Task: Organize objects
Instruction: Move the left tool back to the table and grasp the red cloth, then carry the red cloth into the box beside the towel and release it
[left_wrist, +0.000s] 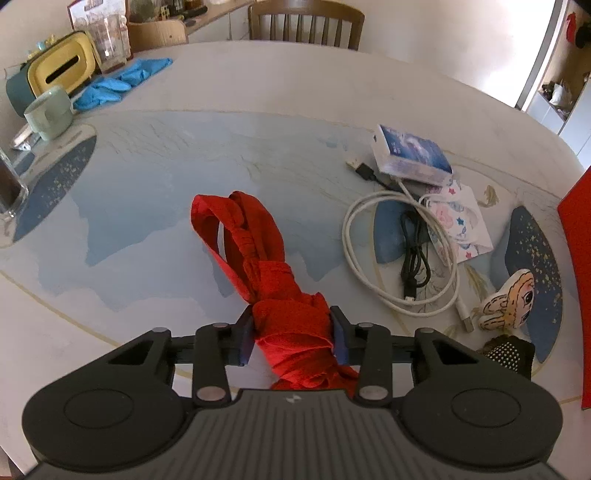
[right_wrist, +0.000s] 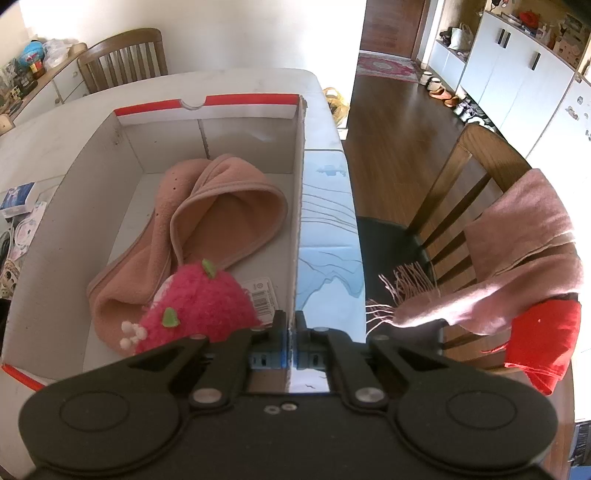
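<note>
While no writing reads | left tool (left_wrist: 291, 325) clamps red cloth (left_wrist: 258, 258) | right tool (right_wrist: 291, 325) pinches box wall (right_wrist: 299, 206)

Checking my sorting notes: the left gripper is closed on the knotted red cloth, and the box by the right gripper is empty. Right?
Not quite: the box isn't empty. The right wrist view shows a folded pink fleece cloth and a fuzzy pink strawberry toy inside it. The left gripper does hold the knotted red cloth, as the left wrist view shows.
</note>
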